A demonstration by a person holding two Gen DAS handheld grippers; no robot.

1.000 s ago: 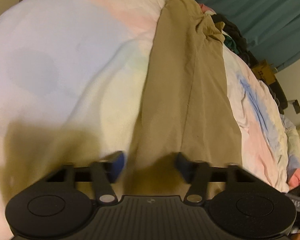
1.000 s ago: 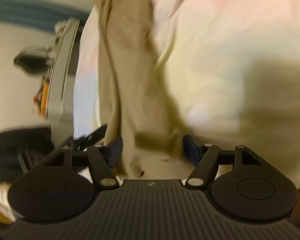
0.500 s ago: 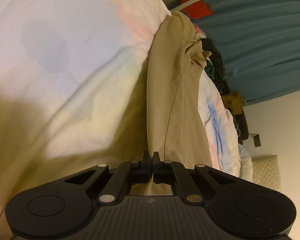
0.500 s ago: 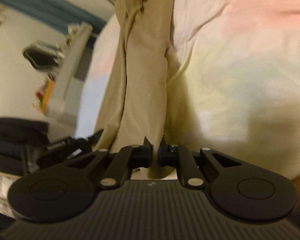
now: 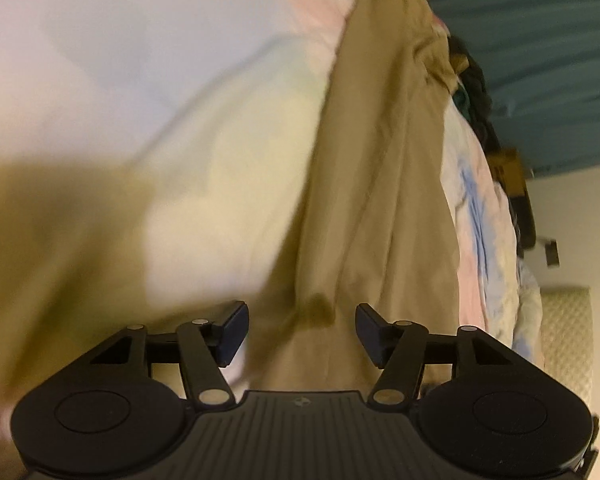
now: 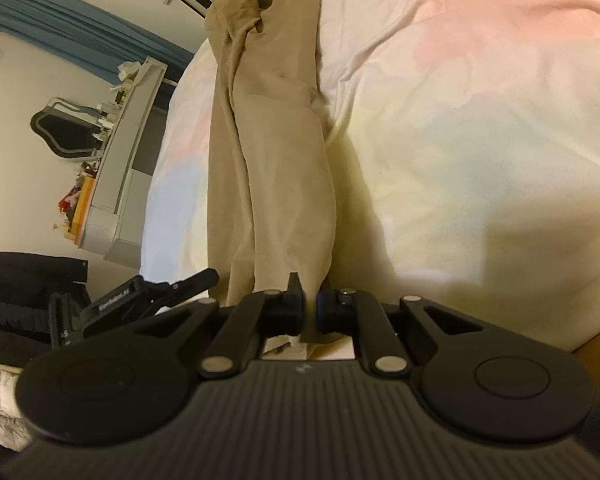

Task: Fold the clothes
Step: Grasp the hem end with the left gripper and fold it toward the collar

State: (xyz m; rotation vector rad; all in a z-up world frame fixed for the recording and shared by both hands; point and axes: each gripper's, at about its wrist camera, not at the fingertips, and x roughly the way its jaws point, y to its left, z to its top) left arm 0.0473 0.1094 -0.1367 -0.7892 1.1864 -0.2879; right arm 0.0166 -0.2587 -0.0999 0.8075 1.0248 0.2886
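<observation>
Left gripper (image 5: 298, 330) just popped its fingers open, probably dropping the tan trousers (image 6: 272, 152) stretched along the bed (image 6: 480, 120), while right gripper (image 6: 309, 309) stays clamped on the near end.

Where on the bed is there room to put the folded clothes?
Bare bedsheet lies right of the tan trousers in the right wrist view, reaching the bed's edge. The strip between trousers and desk is narrow. The far side is crowded with dark clothes.
</observation>
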